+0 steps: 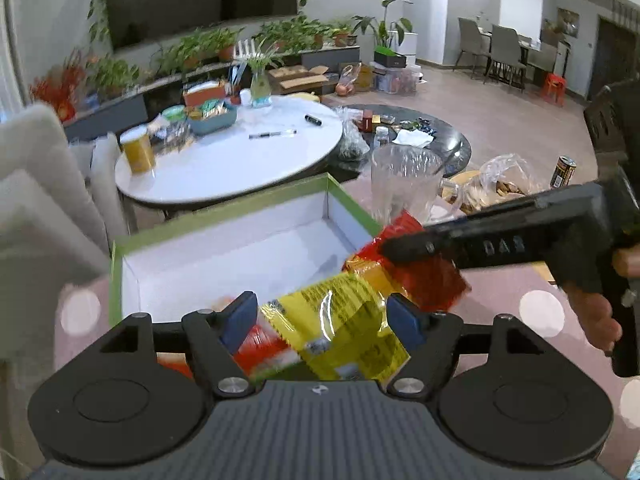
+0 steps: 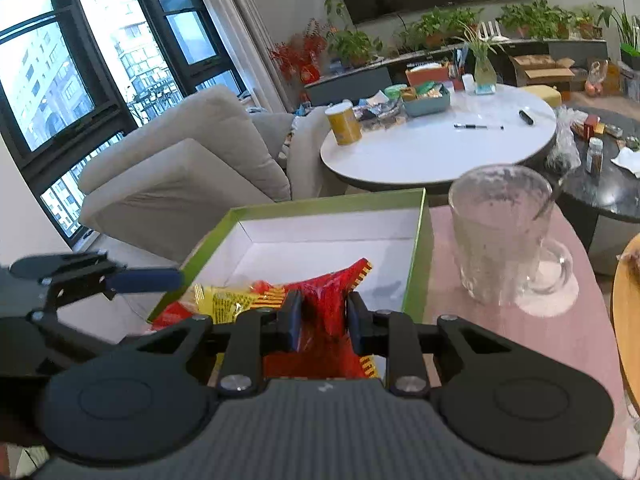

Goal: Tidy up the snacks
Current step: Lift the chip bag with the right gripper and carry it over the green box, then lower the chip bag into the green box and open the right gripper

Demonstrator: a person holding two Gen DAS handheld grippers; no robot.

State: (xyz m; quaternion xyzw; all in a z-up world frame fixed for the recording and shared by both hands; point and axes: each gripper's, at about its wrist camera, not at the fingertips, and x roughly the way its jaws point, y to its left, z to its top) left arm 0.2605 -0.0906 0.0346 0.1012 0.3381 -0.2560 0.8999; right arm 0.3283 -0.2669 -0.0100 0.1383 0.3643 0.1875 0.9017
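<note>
Gripping a red packet (image 2: 328, 300) — right jaws; left jaws wide, yellow packet (image 1: 340, 312) between — print unreadable.

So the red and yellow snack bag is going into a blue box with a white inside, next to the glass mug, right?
Not quite: the box is green outside, not blue; the right wrist view shows its green rim. The rest holds: it is white inside, the red and yellow snack bag hangs over it, and the glass mug stands beside it.
</note>
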